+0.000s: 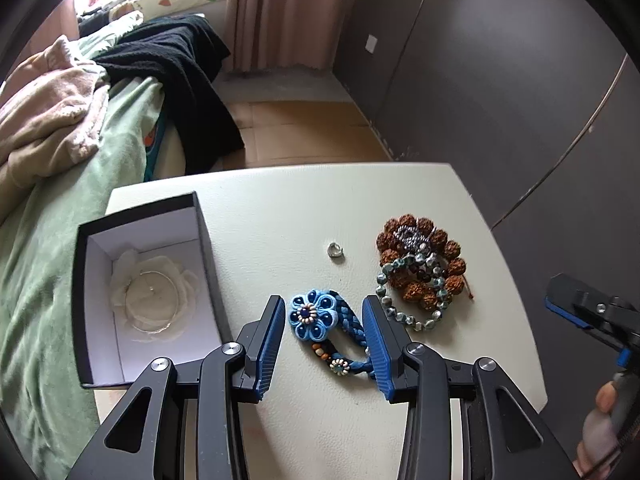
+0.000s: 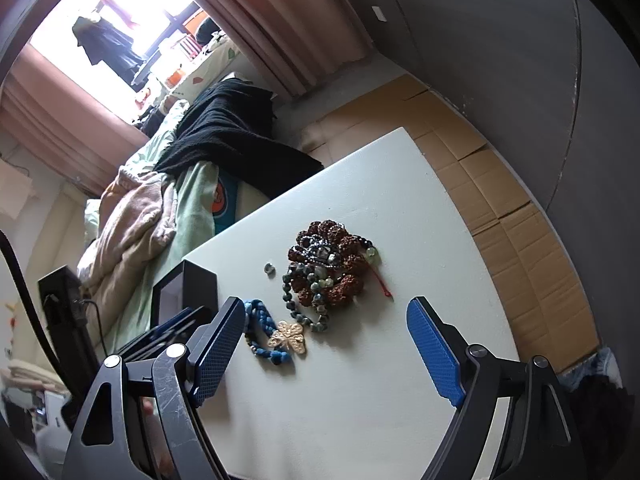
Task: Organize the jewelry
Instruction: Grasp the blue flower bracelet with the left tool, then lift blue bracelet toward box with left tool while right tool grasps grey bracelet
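left gripper [image 1: 326, 328] over the blue braided bracelet [image 1: 340, 328] on the white table [image 1: 280, 208], jaws apart on either side of it, right pad at the braid, left pad still clear.
better to centre on the braid, not the flower, then lift toward the open black box [image 1: 136, 216] just left, already holding a thin bangle [image 1: 152, 300]. right gripper [image 2: 326, 344] wide apart, gripping nothing. left wrist view alone shows the box interior and bangle; right wrist view alone shows a gold butterfly piece [image 2: 288, 340] beside the braid.
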`<state>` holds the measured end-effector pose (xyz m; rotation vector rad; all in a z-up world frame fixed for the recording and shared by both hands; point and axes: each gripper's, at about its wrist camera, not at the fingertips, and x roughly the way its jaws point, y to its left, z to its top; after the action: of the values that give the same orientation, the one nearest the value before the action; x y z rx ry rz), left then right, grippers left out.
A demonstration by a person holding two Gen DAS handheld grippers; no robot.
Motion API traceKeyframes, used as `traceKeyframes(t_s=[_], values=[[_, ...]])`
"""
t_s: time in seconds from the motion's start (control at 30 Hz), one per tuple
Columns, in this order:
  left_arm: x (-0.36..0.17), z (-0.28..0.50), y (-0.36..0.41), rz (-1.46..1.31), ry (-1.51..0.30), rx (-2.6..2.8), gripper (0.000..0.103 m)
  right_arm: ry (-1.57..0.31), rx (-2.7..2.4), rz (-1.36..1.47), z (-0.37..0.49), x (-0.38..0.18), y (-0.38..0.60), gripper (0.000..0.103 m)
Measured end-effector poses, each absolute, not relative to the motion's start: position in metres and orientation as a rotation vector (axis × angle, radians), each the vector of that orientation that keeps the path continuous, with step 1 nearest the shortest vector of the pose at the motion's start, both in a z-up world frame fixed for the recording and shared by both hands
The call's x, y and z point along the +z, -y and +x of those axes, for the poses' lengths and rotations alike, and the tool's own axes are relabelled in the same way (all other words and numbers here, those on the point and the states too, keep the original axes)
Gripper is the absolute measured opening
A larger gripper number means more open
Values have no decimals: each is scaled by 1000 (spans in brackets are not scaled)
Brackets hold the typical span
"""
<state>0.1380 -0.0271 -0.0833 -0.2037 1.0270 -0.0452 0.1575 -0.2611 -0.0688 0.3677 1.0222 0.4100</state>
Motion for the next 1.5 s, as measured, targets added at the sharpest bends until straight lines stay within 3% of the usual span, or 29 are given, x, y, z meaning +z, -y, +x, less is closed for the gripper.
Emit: traceKeyframes(t_s=[0.17, 0.67, 0.73, 0.87, 0.93, 1.17, 1.3, 1.5], values=[[-97, 148, 36, -165, -1087, -33, 42, -1024, 377, 411, 162, -71, 273, 74], [-123, 164, 60, 40, -1119, 89, 41, -1039, 378, 438, 168, -72, 273, 73], [-124, 163, 61, 77, -1106, 107, 24, -1040, 383, 428, 168, -73, 270, 73], [-121, 163, 54, 42, -1095, 87, 21, -1062, 400, 413, 172, -79, 260, 73], [-119, 162, 49, 14, -1085, 75, 9, -1082, 409, 411, 175, -85, 255, 67], [-100, 158, 31, -129, -1035, 26, 9, -1142, 424, 385, 183, -104, 236, 55], [-84, 152, 23, -178, -987, 15, 8, -1148, 437, 362, 187, -108, 225, 42], [-62, 142, 10, -248, -920, -10, 8, -1145, 420, 292, 195, -115, 208, 36]])
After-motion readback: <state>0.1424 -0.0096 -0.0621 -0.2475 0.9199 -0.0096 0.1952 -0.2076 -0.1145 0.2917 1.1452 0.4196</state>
